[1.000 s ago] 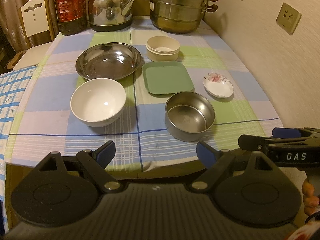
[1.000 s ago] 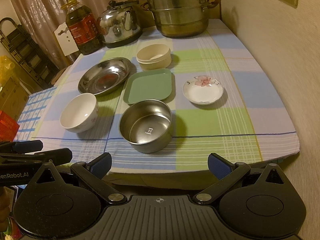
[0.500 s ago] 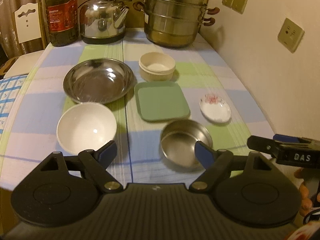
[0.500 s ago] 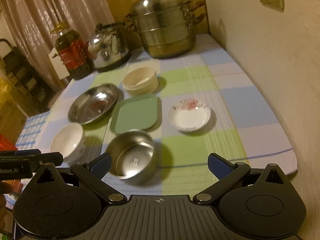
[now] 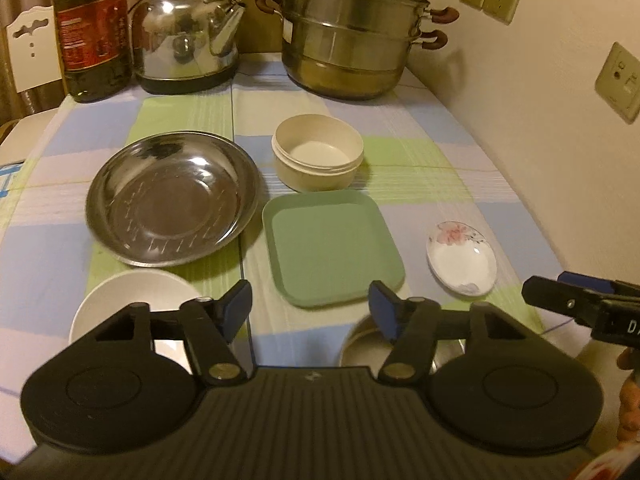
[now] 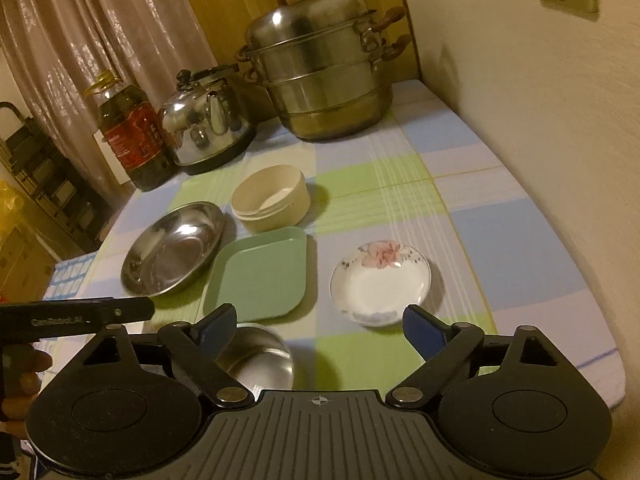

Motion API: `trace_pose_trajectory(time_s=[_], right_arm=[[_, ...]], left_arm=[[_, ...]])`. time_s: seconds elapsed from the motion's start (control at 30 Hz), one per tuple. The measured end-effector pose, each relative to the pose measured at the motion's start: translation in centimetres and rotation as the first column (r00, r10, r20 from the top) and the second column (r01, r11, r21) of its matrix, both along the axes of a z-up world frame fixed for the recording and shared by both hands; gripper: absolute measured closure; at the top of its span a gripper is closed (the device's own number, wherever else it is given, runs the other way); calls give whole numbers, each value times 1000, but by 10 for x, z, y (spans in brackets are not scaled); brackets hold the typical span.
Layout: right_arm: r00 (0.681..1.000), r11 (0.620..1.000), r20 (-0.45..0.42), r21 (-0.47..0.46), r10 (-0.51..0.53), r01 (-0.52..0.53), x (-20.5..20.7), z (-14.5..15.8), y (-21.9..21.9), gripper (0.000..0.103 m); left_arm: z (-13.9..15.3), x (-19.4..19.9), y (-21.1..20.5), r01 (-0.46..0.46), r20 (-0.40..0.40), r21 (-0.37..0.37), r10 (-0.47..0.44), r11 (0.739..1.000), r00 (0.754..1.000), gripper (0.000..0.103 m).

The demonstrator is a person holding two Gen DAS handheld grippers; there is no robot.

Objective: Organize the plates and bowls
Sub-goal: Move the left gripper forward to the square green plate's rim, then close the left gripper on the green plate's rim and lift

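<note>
Closing in over the counter (image 5: pixel 460 168), both grippers have advanced since a second ago. The left gripper (image 5: pixel 310 310) hangs at the green plate's (image 5: pixel 332 246) near edge, jaws just narrowed, partly open, empty. The right gripper (image 6: pixel 320 326), jaws wide and empty, sits before the flowered saucer (image 6: pixel 380 284), right of the plate. Nothing is stacked yet.

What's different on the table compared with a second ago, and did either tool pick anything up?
Both tools came forward over the table's near edge. The left tool now sits in front of the green square plate, the right tool by the flowered dish. Both have just been closing partway, with nothing between the fingers; nothing was picked up. The dishes, the kettle and the steamer pot stayed put.
</note>
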State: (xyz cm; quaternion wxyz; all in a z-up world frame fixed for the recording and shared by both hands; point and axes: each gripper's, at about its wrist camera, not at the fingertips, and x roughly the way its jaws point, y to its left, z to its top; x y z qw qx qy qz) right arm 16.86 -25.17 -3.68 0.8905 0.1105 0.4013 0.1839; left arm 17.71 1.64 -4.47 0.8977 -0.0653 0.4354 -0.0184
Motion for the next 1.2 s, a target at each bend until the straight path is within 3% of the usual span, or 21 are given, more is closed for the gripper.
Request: trace_pose_trajectory(time_s=[0.07,0.27,0.6,1.2], right_arm=[[1000,1000,-5,13,6,-6,11,-4,2,25],[999,1000,-35,13,14,-13,43,-17,15,40],[993,999,-106,2,45,-45,86,-47,40,55],[978,990,-187,-82,98,-115,137,-85,82,78]], left_arm=[[-7,12,3,5,-16,-4,-5,1000,1000,50],[-26,41,13,15,-75,-21,-17,1000,997,59],[-52,80,23,9,-155,-51,-17,999,988,76],[-84,117,36,-19,-249,-67,2,998,968,90]])
